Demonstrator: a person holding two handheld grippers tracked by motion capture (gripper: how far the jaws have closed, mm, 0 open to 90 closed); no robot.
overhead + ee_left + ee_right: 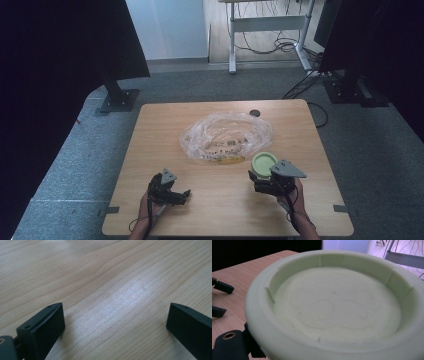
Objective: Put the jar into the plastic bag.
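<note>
On the table (150,125), the clear plastic bag (227,134) lies mid-table. Nearer its front-right corner, our right claw (263,175) is clamped on 1 pale green lid (263,163), hollow side up. Our left claw (181,196), jaws apart and empty, sits toward the front-left; the lid lies to its right.

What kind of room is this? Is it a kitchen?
Probably not a kitchen: it looks like a lab or workshop. A bare light wooden table stands on grey carpet, black stands with dark screens flank it, and loose cables lie under a white metal desk frame behind.
</note>
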